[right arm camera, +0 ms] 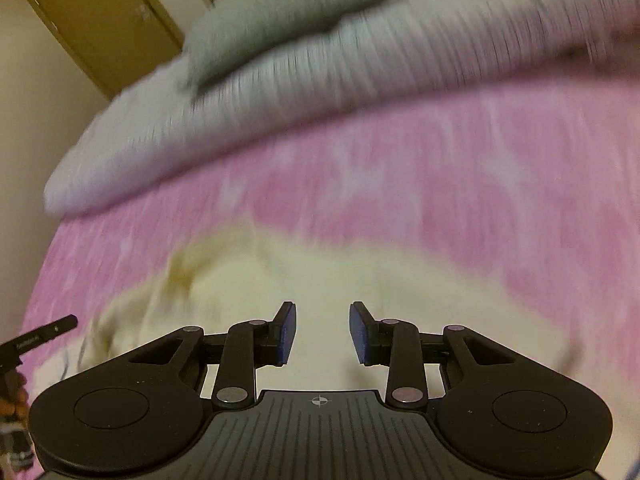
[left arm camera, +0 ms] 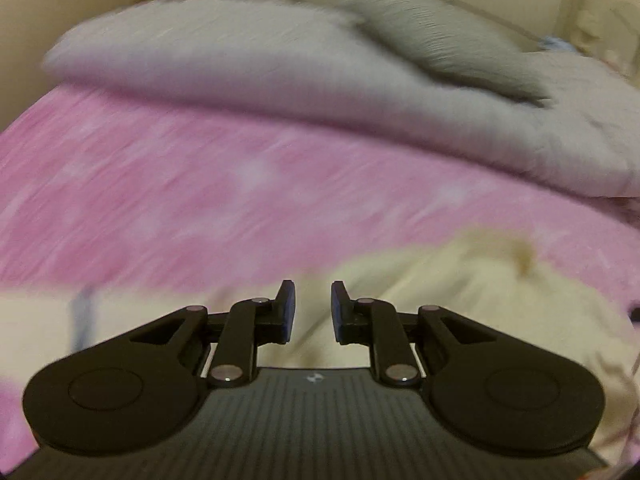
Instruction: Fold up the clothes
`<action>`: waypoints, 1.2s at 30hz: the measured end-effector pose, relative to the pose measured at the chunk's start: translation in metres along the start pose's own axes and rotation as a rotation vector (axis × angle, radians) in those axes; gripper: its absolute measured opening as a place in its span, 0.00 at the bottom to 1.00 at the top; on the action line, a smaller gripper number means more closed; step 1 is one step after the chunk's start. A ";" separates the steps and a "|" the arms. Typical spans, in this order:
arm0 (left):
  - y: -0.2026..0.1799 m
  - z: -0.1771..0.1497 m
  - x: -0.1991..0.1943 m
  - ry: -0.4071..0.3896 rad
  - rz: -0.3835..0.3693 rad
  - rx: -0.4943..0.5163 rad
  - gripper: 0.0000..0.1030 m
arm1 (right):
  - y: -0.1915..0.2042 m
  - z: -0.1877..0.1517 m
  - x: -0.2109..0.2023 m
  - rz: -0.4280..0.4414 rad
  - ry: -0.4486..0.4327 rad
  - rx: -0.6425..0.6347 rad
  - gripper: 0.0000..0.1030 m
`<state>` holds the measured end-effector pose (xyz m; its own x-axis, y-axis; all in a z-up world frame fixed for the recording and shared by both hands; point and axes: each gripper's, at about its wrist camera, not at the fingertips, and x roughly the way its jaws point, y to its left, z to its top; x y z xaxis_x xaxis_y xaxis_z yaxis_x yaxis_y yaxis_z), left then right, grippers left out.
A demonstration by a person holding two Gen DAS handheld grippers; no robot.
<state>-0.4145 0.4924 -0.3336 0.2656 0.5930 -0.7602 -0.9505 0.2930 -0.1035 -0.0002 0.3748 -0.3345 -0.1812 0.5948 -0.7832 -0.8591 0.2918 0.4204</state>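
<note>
Both your left gripper (left arm camera: 313, 308) and right gripper (right arm camera: 323, 332) hover, fingers apart and holding nothing, over the rumpled cream garment (right arm camera: 320, 292) on the pink bed (right arm camera: 440, 168); the blur hides its folds, so find an edge before gripping.

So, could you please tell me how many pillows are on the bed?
1: a grey pillow lies on the folded grey duvet at the bed's far end. Others may be hidden.
</note>
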 end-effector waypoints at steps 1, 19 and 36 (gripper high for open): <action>0.022 -0.014 -0.011 0.027 0.035 -0.049 0.16 | -0.002 -0.017 -0.002 -0.005 0.035 0.014 0.33; 0.322 -0.100 -0.019 -0.071 0.099 -1.062 0.37 | 0.100 -0.153 0.010 -0.073 0.138 0.276 0.57; 0.309 -0.102 -0.069 -0.113 0.326 -0.301 0.09 | 0.143 -0.189 -0.010 -0.152 0.126 0.277 0.57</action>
<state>-0.7429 0.4656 -0.3780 -0.0556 0.7007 -0.7113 -0.9875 -0.1440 -0.0646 -0.2117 0.2689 -0.3532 -0.1336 0.4372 -0.8894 -0.7215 0.5723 0.3897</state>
